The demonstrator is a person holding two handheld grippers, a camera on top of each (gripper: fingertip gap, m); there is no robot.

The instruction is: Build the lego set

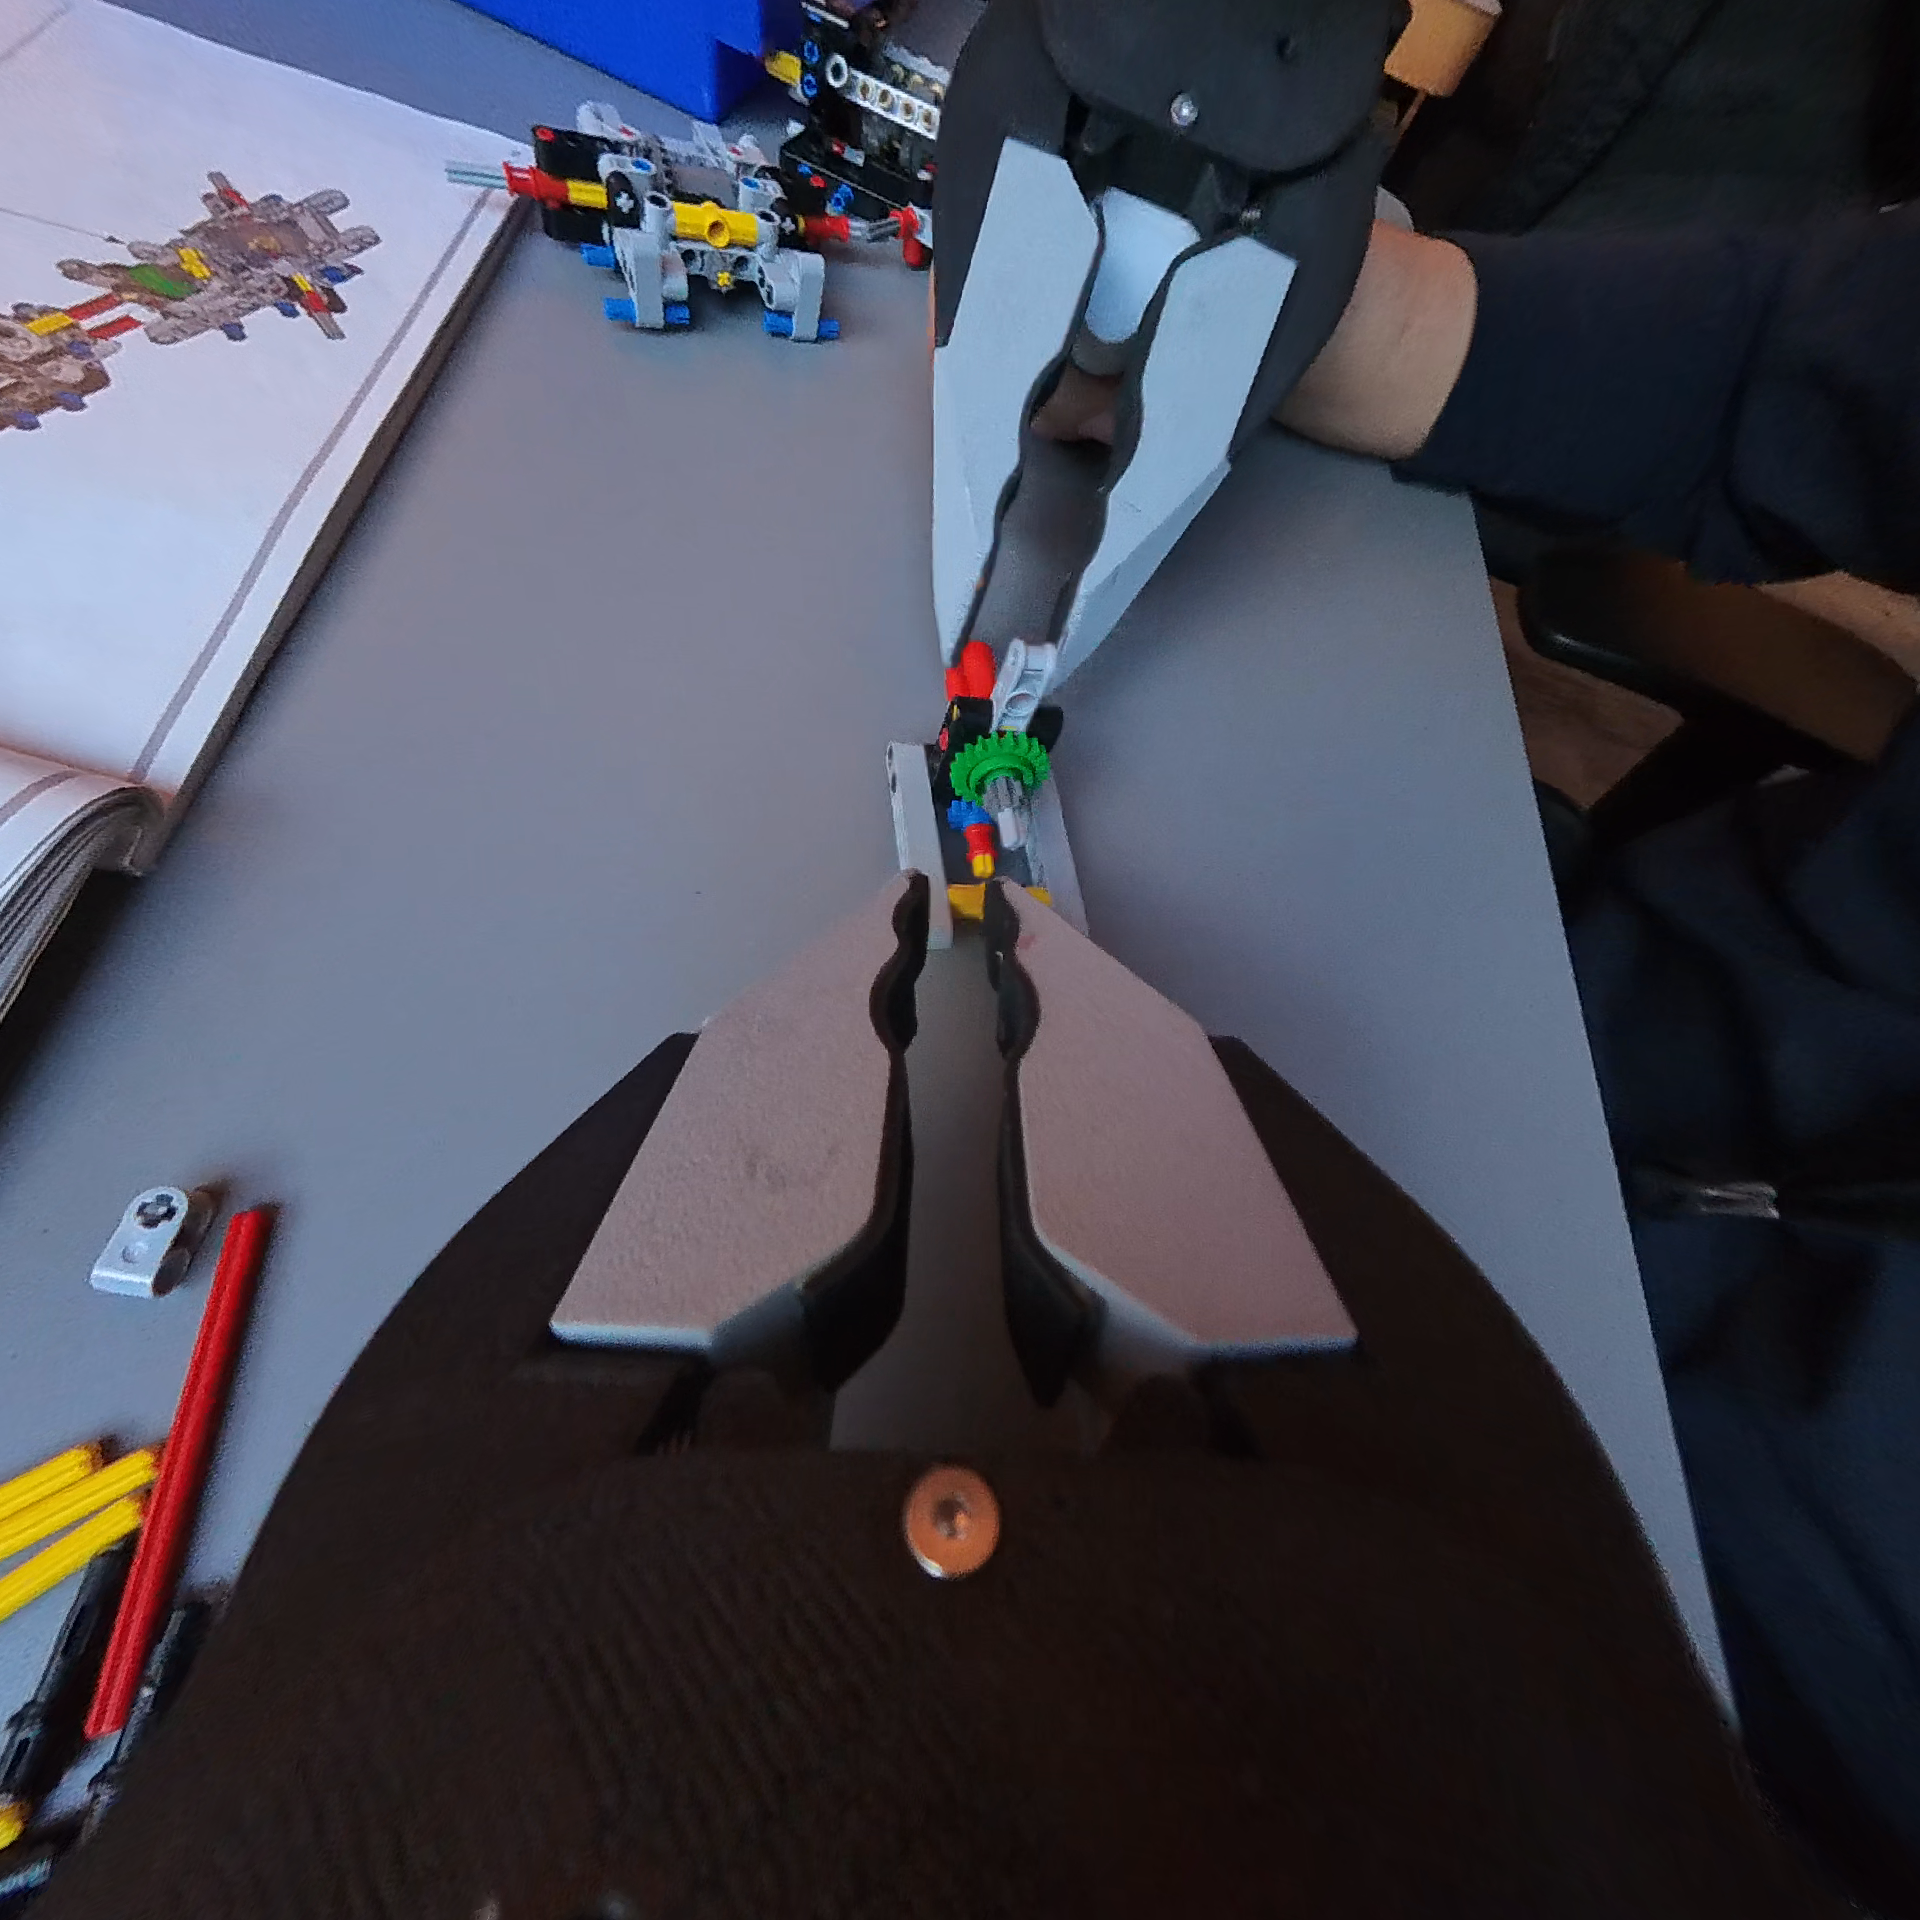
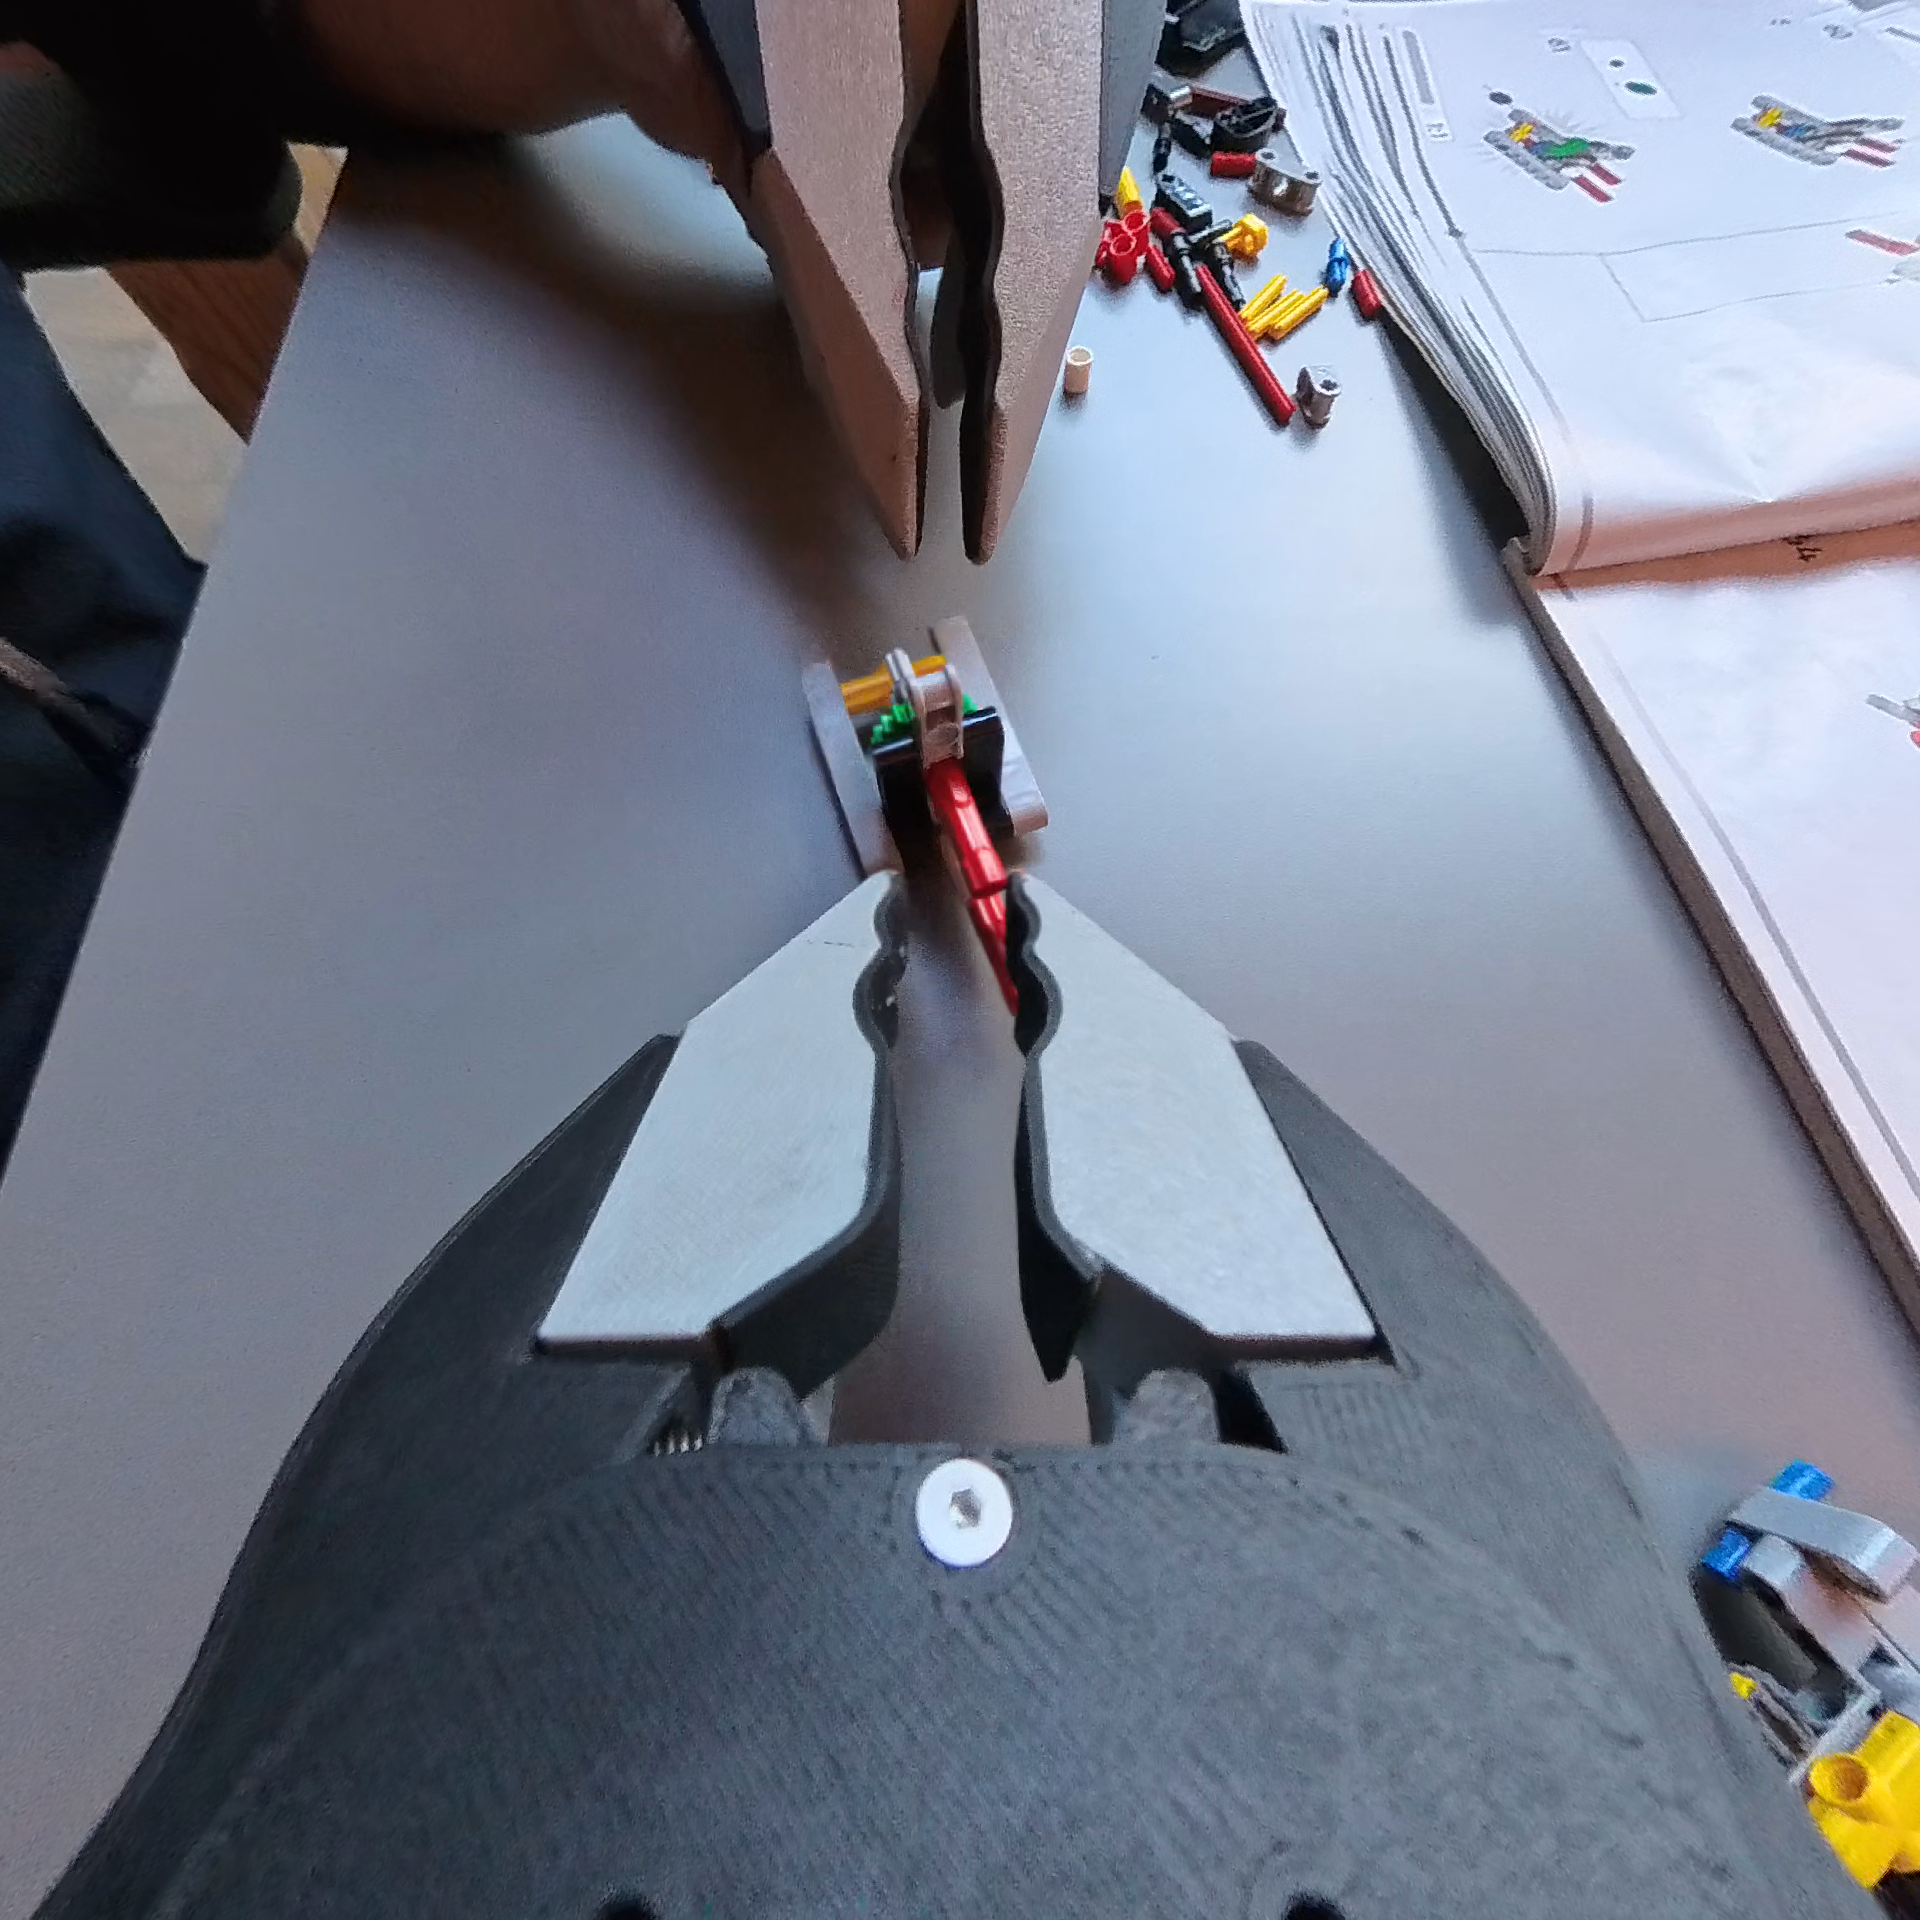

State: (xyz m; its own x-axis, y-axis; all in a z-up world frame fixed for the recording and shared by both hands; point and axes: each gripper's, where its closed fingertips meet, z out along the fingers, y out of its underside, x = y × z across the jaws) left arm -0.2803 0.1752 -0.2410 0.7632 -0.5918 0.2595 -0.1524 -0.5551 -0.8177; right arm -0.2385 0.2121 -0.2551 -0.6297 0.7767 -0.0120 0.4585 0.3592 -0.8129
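Small brick assembly (image 1: 982, 810): lies on the grey counter (image 1: 623, 727), centre of both views, directly between the two grippers. It consists of two grey side beams, a black core, a green gear (image 1: 1000, 766), a blue gear and a yellow cross piece.

Left gripper (image 1: 956, 894): jaws slightly spread, pinching nothing. In its own view the tips appear at the near end of the assembly. The right wrist view shows them clear of it, with bare counter between tip and beam.

Right gripper (image 2: 951, 888): jaws spread. A red axle (image 2: 977, 873) projects from the assembly into the gap and lies along the right-hand pad only. The other pad stands apart from it, so there is no grip.

Surroundings:
- Open instruction booklet (image 1: 208, 468), upper left of the left view, with printed build diagrams. No brand is legible.
- Larger built section (image 1: 707, 239) and a blue box (image 1: 644, 42), top centre.
- Loose parts, lower left: red rod (image 1: 182, 1455), yellow rods (image 1: 73, 1496), grey connector (image 1: 151, 1242)
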